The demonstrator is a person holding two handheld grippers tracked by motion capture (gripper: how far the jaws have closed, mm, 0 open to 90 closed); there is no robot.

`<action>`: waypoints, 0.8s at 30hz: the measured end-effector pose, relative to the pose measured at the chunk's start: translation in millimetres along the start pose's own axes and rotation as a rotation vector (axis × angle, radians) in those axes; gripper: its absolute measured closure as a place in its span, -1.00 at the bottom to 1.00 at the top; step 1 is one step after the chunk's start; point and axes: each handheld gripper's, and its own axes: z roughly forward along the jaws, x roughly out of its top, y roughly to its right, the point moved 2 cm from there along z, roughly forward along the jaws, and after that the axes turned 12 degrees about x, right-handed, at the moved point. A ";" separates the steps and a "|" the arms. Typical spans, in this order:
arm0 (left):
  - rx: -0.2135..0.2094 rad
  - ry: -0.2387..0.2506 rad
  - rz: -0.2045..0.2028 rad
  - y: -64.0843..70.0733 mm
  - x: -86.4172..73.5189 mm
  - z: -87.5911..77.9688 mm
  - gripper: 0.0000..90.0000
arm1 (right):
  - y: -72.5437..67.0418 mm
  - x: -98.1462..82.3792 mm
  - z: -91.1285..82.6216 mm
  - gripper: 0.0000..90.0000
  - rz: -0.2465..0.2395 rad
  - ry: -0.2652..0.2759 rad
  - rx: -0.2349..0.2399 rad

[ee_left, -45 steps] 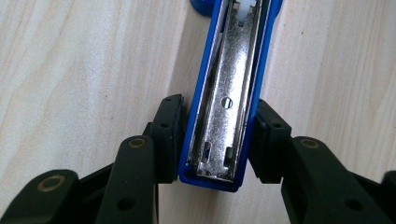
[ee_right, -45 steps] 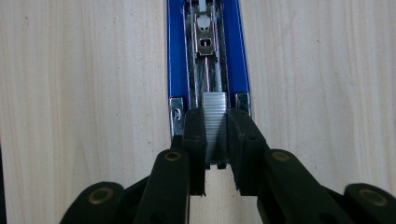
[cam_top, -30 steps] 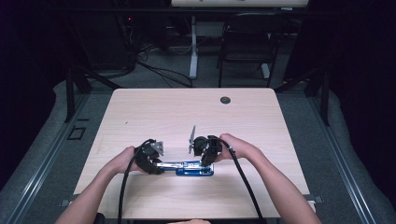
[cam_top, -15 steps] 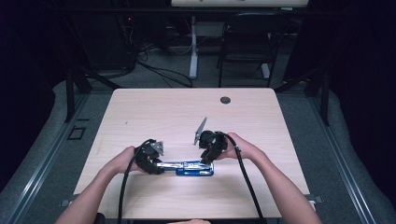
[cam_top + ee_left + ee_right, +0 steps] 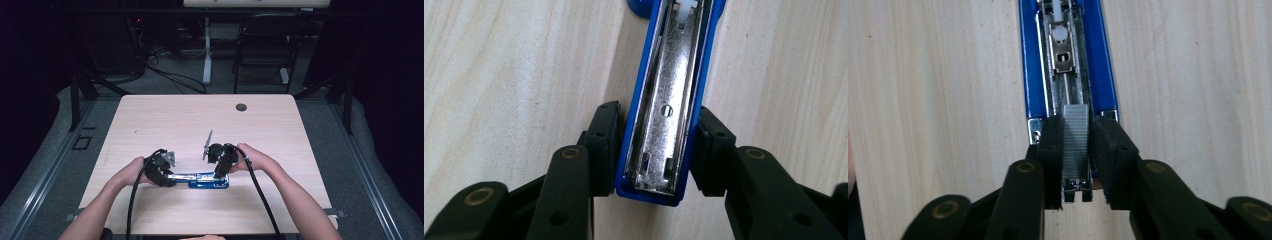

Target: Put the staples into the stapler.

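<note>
Left gripper (image 5: 655, 150) jaws clenched on the opened blue stapler (image 5: 669, 100) on the bench (image 5: 165, 120), right gripper (image 5: 1077, 160) jaws, just closing, flanking the staple strip (image 5: 1076, 145).

On the counter (image 5: 165, 120), the opened blue stapler (image 5: 207, 180) lies near the near edge, with the left claw (image 5: 167, 176) and right claw (image 5: 220, 175) at its ends. A small dark disc (image 5: 241, 107) sits far right. The far half and both sides lie open.

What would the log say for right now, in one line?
left gripper: shut on blue stapler | right gripper: holding staple strip in open tray | table
</note>
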 end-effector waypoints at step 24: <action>0.001 0.001 0.001 0.3 0.1 -0.1 0.34 | -7.1 2.6 -2.6 0.66 -0.062 -0.030 -0.018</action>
